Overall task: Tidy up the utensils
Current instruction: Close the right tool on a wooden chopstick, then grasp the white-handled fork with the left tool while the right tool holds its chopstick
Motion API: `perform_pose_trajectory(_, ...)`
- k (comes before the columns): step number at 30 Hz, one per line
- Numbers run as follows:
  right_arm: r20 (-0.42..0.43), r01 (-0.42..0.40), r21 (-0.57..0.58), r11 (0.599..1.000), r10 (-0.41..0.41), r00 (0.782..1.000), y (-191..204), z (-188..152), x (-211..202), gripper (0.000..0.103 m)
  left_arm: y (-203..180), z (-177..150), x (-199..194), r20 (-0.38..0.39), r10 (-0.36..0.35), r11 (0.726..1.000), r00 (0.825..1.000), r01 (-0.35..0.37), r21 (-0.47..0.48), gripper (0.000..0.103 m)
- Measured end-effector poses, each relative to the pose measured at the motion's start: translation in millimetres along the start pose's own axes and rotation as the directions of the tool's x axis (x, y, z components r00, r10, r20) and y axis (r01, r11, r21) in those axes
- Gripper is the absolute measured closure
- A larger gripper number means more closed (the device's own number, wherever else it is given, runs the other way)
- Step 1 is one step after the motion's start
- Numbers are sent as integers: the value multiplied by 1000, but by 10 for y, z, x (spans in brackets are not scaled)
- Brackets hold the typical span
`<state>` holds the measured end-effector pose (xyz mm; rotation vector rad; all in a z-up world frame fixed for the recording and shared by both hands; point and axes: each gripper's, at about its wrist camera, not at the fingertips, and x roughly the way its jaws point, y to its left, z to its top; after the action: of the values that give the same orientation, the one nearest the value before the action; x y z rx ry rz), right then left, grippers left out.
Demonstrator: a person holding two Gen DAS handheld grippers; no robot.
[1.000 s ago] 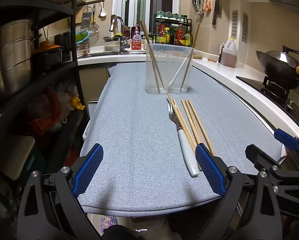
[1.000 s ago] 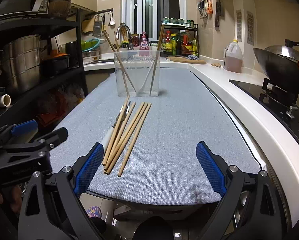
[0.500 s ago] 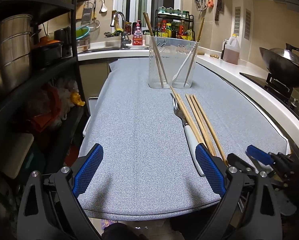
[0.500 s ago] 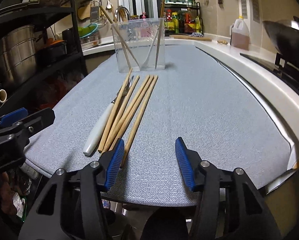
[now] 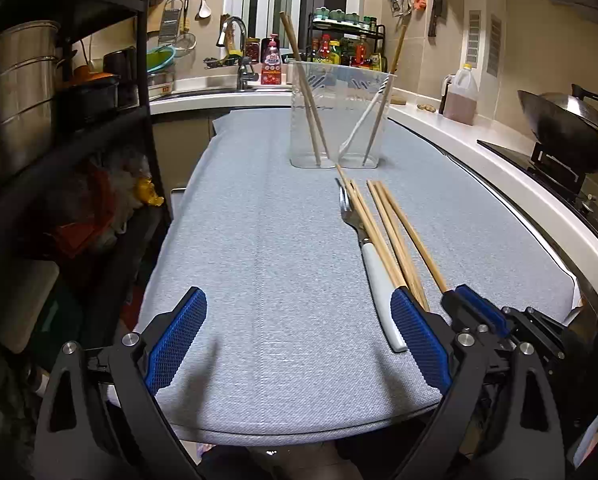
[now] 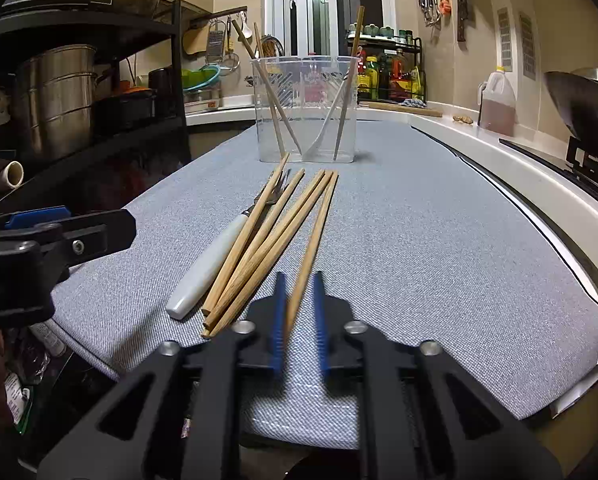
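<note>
Wooden and pale, the single bamboo chopstick [image 6: 313,246] lying apart from the bundle is the one being taken: the right gripper [image 6: 299,316] is closing its blue-padded jaws on the near end, the stick running forward from between the pads toward the clear plastic utensil holder [image 6: 305,108] far ahead of the jaws. From the right wrist view a sliver of space is showing beside the stick, so I cannot be sure both pads are pressing yet. To do this well, I would judge, the pinch should be settling fully before any lift, and the stick should be coming up end-first so its far tip is not dragging the neighbouring bamboo chopsticks [image 6: 259,252] and the white-handled metal fork [image 6: 215,256], which are lying just left of the jaws on the grey woven cloth [image 6: 439,240]. The right hand is holding its tool tilted gently downward, low over the cloth's near edge. The left gripper [image 5: 299,340] is hovering alongside with jaws spread wide and nothing between them.
</note>
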<state>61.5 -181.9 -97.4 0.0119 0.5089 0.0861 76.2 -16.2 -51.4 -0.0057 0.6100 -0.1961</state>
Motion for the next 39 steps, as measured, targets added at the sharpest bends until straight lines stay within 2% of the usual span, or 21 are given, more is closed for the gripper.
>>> perform_pose_trajectory(7,-22,35,35,999,-34,999,-226,28,-84,98,-136,-78,127,-12,-43,999,999,43,2,13)
perform_pose_trajectory(15,-28,55,44,998,-54,998,-333,20,-97,98,-248,-150,303,-49,-31,999,998,32,31,13)
perform_pose_trajectory(18,-25,56,40,998,-55,998,-329,8,-97,98,-195,-173,303,-33,-6,1000,999,7,27,17)
perform_pose_trajectory(22,-24,58,42,997,-57,998,-328,1,-98,98,-120,-154,327,-25,40,999,999,-39,30,30)
perform_pose_trajectory(27,-14,64,30,998,-63,998,-319,1,-77,98,-76,-98,368,-23,-2,1000,1000,3,13,30)
perform_pose_trajectory(32,18,57,26,998,-57,998,-328,-35,-64,97,-163,-122,440,12,-13,997,1000,13,72,30)
perform_pose_trajectory(33,21,55,26,998,-56,998,-330,-40,-69,97,-168,-137,440,30,-31,997,999,29,77,33)
perform_pose_trajectory(35,20,48,35,998,-49,999,-343,-33,-63,97,-159,-148,442,58,-63,994,996,57,92,60)
perform_pose_trajectory(36,17,45,38,998,-46,999,-346,-20,-59,97,-148,-143,449,65,-82,992,994,76,96,66)
perform_pose_trajectory(37,13,42,40,998,-43,999,-349,-12,-56,97,-135,-131,459,65,-93,992,994,87,96,81)
perform_pose_trajectory(39,1,38,40,998,-38,999,-354,11,-52,98,-104,-92,470,49,-117,990,992,113,83,85)
